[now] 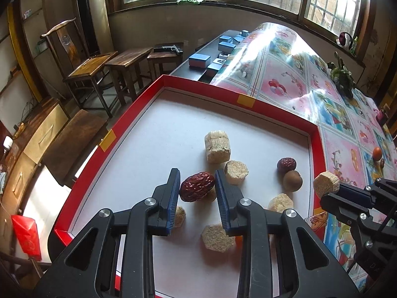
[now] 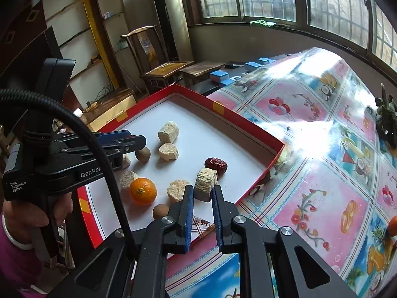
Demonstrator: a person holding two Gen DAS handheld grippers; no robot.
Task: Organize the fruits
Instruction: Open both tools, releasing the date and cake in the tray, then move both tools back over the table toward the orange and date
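A table (image 2: pixel 310 149) under a glossy tablecloth (image 1: pixel 292 79) printed with fruit and flower panels carries a shallow red tray (image 1: pixel 198 88) with a white floor, sitting at the table's near corner. Scattered across the tray floor are pale, rough-cut cylindrical chunks, the tallest (image 1: pixel 217 147) standing toward the middle, along with an orange (image 2: pixel 143 190), two round brown longans (image 2: pixel 143 154) and wrinkled red dates. The left gripper (image 1: pixel 197 186) hangs over the tray with its blue-padded jaws pressed on either side of one red date (image 1: pixel 196 186), which sits lifted between them above the white floor. A second date (image 1: pixel 286 165) lies on the tray floor touching a brown longan (image 1: pixel 292 180). The right gripper (image 2: pixel 202 193) is at the tray's near right edge, its jaws clamped on a pale chunk (image 2: pixel 205 183) with ridged sides; in the left wrist view that chunk shows at the gripper's tip just above the red rim. Farther off on the cloth, near the right edge of the left wrist view, a small orange fruit (image 1: pixel 377 153) sits well apart from the tray.
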